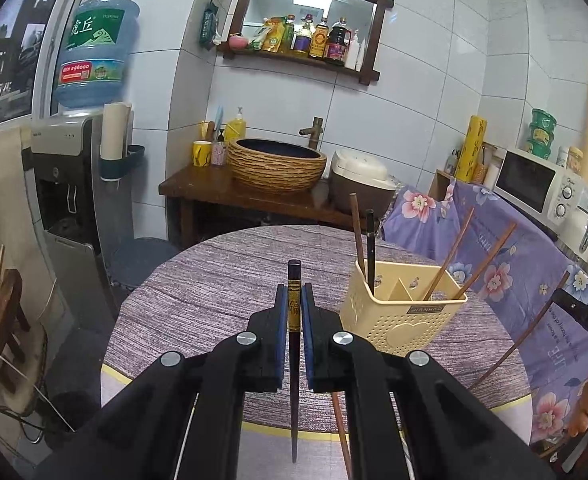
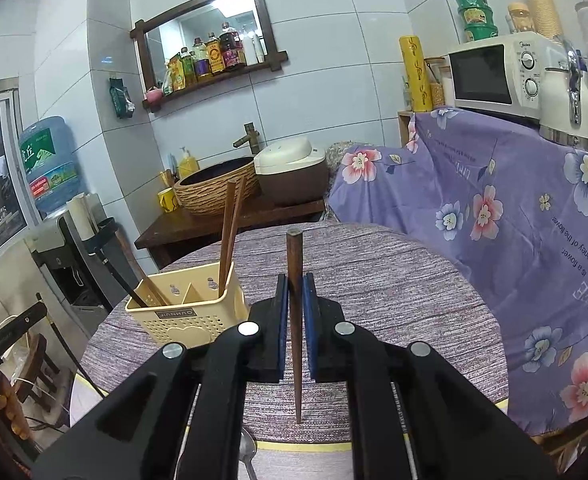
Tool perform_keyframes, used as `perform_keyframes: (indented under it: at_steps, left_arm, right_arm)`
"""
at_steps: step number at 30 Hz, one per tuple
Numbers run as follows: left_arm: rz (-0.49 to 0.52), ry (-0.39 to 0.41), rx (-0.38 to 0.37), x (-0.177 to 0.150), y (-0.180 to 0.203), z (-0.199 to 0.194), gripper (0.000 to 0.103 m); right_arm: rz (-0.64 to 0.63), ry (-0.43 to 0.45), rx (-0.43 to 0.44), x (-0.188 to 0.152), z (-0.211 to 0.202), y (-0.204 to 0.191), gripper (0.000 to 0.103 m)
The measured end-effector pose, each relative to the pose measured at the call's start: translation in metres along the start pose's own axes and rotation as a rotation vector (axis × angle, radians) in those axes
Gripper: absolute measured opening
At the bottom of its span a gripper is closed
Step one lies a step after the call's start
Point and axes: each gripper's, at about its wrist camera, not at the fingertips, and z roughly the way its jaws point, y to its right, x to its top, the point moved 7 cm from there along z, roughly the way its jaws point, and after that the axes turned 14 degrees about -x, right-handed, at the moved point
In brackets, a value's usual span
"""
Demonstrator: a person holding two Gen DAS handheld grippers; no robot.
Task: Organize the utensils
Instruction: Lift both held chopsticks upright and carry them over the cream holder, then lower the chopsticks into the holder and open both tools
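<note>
Chopsticks are clamped in both grippers. The left gripper (image 1: 294,294) has its jaws pinched on a dark chopstick (image 1: 294,360) with a gold-banded butt — the butt pokes out past the fingertips toward 12 o'clock, the thin tip hangs toward 6 o'clock between the blue pads (image 1: 281,320). The right gripper (image 2: 294,286) grips a plain brown wooden chopstick (image 2: 295,320) the same way, butt at 12, tip at 6. The cream plastic utensil caddy (image 1: 398,320) stands on the round table (image 1: 214,280), at about 2 o'clock from the left jaws and 10 o'clock from the right — four chopsticks already lean in its compartments. A spoon (image 2: 248,454) lies on the table under the right gripper.
</note>
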Motion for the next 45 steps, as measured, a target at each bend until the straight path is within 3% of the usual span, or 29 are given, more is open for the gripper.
perform_keyframes:
  at_steps: [7,15,20,26,35,45]
  left_arm:
    - [0.026,0.068,-0.016,0.045,0.01,-0.017,0.008]
    - [0.057,0.165,-0.129,0.128,0.062,-0.04,0.008]
    - [0.05,0.212,-0.14,0.155,0.09,-0.024,0.008]
    - [0.041,0.22,-0.108,0.136,0.095,0.019,0.008]
    - [0.024,0.134,-0.083,0.068,0.076,0.067,0.008]
    - [0.033,0.046,-0.09,0.036,0.073,0.085,0.008]
  right_arm:
    - [-0.02,0.037,0.032,0.04,-0.013,-0.012,0.008]
    - [0.012,0.095,0.151,0.123,-0.051,-0.044,0.008]
    - [0.051,0.167,0.175,0.15,-0.058,-0.067,0.008]
    - [0.044,0.193,0.137,0.124,-0.028,-0.089,0.008]
    - [0.043,0.082,0.103,0.055,0.031,-0.088,0.008]
    - [0.019,0.045,0.088,0.033,0.049,-0.09,0.008]
